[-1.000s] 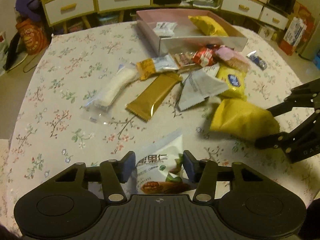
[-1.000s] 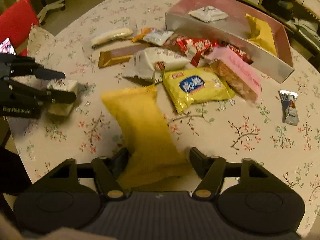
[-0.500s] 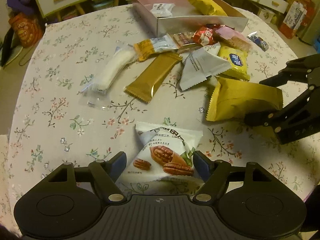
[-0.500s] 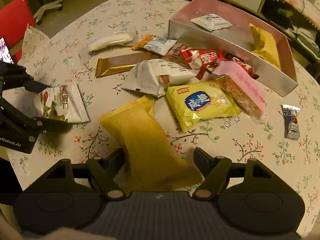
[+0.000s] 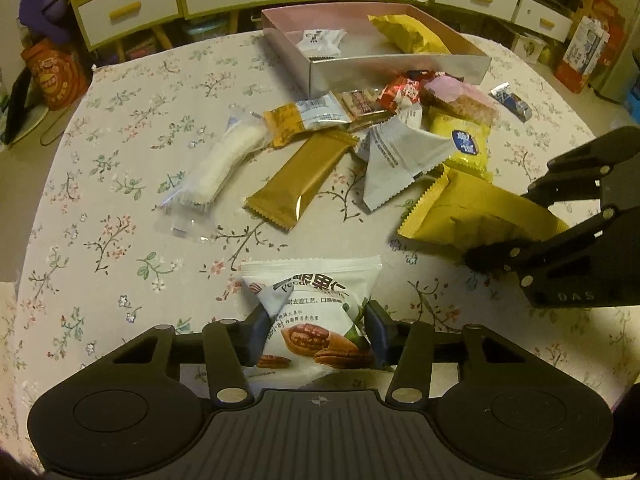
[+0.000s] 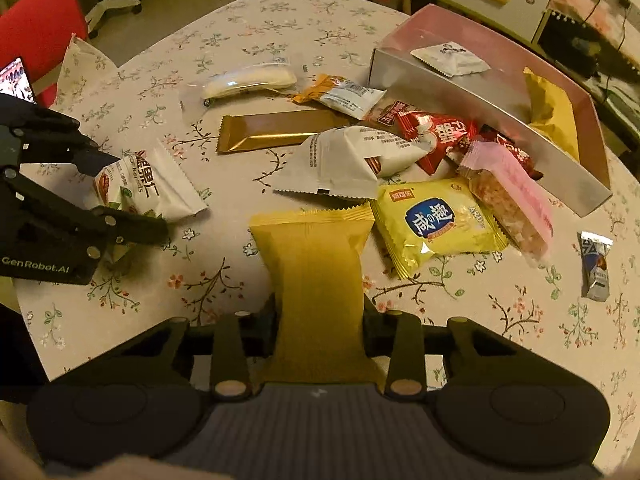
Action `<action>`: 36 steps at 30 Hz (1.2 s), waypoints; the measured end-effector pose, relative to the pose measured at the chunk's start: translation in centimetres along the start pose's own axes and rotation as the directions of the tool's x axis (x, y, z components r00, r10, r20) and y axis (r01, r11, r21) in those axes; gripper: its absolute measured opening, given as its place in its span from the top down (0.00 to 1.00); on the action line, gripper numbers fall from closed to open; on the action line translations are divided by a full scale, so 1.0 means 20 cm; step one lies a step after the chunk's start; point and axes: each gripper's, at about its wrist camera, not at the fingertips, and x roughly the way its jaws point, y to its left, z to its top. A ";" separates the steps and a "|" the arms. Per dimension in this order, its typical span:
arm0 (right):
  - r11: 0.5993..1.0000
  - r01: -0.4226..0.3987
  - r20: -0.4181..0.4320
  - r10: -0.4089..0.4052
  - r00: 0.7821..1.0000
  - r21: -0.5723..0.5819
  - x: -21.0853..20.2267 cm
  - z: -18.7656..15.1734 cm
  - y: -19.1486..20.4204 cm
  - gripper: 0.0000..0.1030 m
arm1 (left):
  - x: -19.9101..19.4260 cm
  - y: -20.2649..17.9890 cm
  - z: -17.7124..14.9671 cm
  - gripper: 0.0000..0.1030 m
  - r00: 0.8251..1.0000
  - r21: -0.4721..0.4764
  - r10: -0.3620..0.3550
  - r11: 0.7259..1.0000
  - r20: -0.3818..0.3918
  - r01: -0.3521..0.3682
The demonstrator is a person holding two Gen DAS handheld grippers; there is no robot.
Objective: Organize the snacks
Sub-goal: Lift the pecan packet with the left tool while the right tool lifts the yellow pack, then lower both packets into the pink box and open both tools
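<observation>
My left gripper (image 5: 318, 330) is shut on a white pecan snack packet (image 5: 316, 308), near the table's front edge; the same packet shows in the right wrist view (image 6: 148, 190). My right gripper (image 6: 320, 320) is shut on a plain yellow snack bag (image 6: 316, 264), which also shows in the left wrist view (image 5: 476, 212). A pink open box (image 5: 400, 66) at the back holds a white packet (image 5: 320, 40) and a yellow bag (image 5: 408, 34). Several loose snacks lie in front of the box.
On the floral tablecloth lie a gold bar (image 5: 302, 178), a clear-wrapped white roll (image 5: 224, 160), a white triangular packet (image 5: 400, 156), a yellow cracker pack (image 6: 436, 224), a pink wafer pack (image 6: 508, 196), red packets (image 6: 440, 136) and a small silver packet (image 6: 596, 266). Cabinets stand behind.
Both grippers had their jaws wide around their packets half a second ago; now both have closed on them. The yellow bag has turned straight between my right fingers.
</observation>
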 end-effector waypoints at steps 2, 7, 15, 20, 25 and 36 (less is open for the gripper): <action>1.000 -0.002 0.005 0.002 1.000 0.011 -0.01 0.00 -0.01 0.67 | -0.01 0.00 0.00 0.54 1.000 -0.002 0.001 1.000 0.007 0.000; 0.999 -0.018 0.037 0.016 0.999 0.050 -0.08 -0.01 -0.05 0.67 | -0.05 -0.01 0.03 0.55 0.999 -0.007 -0.008 1.000 0.035 0.008; 0.995 -0.011 0.090 0.002 0.996 0.100 -0.16 0.01 -0.12 0.67 | -0.07 -0.04 0.09 0.55 0.998 -0.017 -0.006 1.000 0.063 0.007; 0.990 -0.003 0.122 -0.014 0.992 0.140 -0.21 0.00 -0.19 0.67 | -0.10 -0.08 0.14 0.55 0.996 -0.013 -0.004 1.000 0.090 0.005; 0.982 0.016 0.143 -0.043 0.989 0.188 -0.24 0.00 -0.27 0.67 | -0.11 -0.12 0.21 0.55 0.994 -0.021 -0.005 1.000 0.111 0.007; 0.959 0.023 0.150 -0.068 0.986 0.282 -0.24 0.04 -0.47 0.67 | -0.07 -0.23 0.43 0.55 0.988 -0.016 0.032 0.999 0.152 -0.030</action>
